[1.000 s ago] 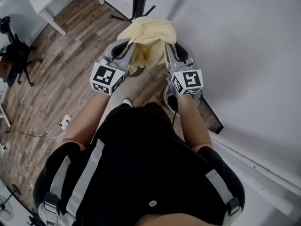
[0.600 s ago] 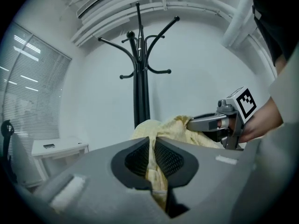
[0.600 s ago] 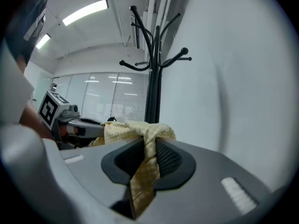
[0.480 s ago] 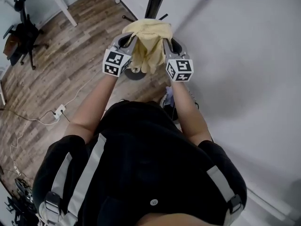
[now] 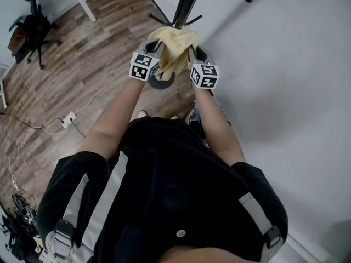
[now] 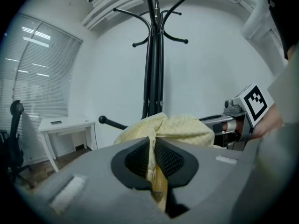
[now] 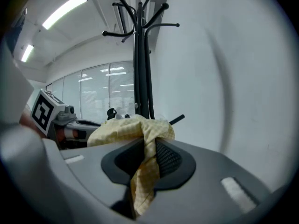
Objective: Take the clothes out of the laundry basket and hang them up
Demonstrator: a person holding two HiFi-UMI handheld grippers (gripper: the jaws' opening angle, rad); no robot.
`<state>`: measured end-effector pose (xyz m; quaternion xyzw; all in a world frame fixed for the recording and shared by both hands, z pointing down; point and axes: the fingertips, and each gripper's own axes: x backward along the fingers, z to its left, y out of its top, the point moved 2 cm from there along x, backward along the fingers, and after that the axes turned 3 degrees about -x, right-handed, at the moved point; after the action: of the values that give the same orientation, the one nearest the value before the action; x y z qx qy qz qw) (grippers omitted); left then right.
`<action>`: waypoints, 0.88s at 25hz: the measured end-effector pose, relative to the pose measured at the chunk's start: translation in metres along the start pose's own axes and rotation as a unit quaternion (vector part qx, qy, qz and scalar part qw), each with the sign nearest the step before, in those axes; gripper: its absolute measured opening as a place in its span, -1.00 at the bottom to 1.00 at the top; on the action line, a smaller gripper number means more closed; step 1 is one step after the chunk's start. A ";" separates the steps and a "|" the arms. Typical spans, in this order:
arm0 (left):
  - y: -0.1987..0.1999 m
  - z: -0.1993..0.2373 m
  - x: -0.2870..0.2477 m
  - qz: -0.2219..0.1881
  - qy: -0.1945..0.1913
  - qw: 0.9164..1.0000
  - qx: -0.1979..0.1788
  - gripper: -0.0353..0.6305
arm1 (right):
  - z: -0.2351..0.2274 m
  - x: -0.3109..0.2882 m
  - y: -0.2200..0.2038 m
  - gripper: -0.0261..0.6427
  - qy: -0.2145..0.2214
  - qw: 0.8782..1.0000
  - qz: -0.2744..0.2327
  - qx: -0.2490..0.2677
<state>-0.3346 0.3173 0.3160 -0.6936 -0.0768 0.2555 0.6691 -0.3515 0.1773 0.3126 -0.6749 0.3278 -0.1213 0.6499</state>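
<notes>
A pale yellow checked garment [image 5: 173,47] hangs bunched between my two grippers, in front of a black coat stand [image 5: 188,3]. My left gripper [image 5: 156,49] is shut on the cloth's left part; in the left gripper view the yellow garment [image 6: 180,127] is pinched between the jaws of my left gripper [image 6: 153,158]. My right gripper [image 5: 193,52] is shut on the right part, and the garment [image 7: 135,129] drapes down through the jaws of my right gripper [image 7: 148,158]. The stand's pole [image 6: 153,59] rises straight ahead with hooked arms on top. No laundry basket is in view.
The coat stand's round base [image 5: 160,83] sits on the wood floor under my hands. A white wall [image 5: 285,75] runs along the right. A white table [image 6: 70,125] and an office chair [image 5: 34,23] stand at the left. A power strip [image 5: 68,119] with cables lies on the floor.
Both grippers have moved forward and down toward the coat stand with the yellow garment held between them. The cloth now looks smaller and more bunched.
</notes>
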 end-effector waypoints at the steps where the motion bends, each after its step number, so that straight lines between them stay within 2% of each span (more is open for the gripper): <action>1: -0.009 0.000 -0.001 0.010 0.001 1.000 0.007 -0.84 | 0.001 -0.004 -0.008 -0.71 0.003 1.000 0.010 -0.003; 5: -0.032 -0.006 0.000 0.040 -0.004 0.999 0.017 -0.84 | 0.006 -0.007 -0.028 -0.71 0.016 0.999 0.040 -0.003; 10: -0.061 -0.018 0.004 0.054 -0.008 0.999 0.000 -0.84 | 0.013 -0.004 -0.055 -0.71 0.034 0.998 0.056 -0.003; 13: -0.069 -0.022 0.007 0.052 -0.010 0.999 -0.006 -0.84 | 0.019 -0.002 -0.064 -0.71 0.044 0.997 0.060 -0.003; 19: -0.071 -0.022 0.015 0.037 -0.010 0.999 0.008 -0.82 | 0.028 0.001 -0.070 -0.69 0.053 0.997 0.055 -0.010; 22: -0.072 -0.018 0.017 0.027 -0.002 0.999 0.017 -0.76 | 0.028 0.002 -0.070 -0.56 0.055 0.997 0.047 -0.015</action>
<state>-0.2949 0.3152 0.3804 -0.6833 -0.0553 0.2761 0.6737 -0.3143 0.1942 0.3755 -0.6606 0.3962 -0.1223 0.6258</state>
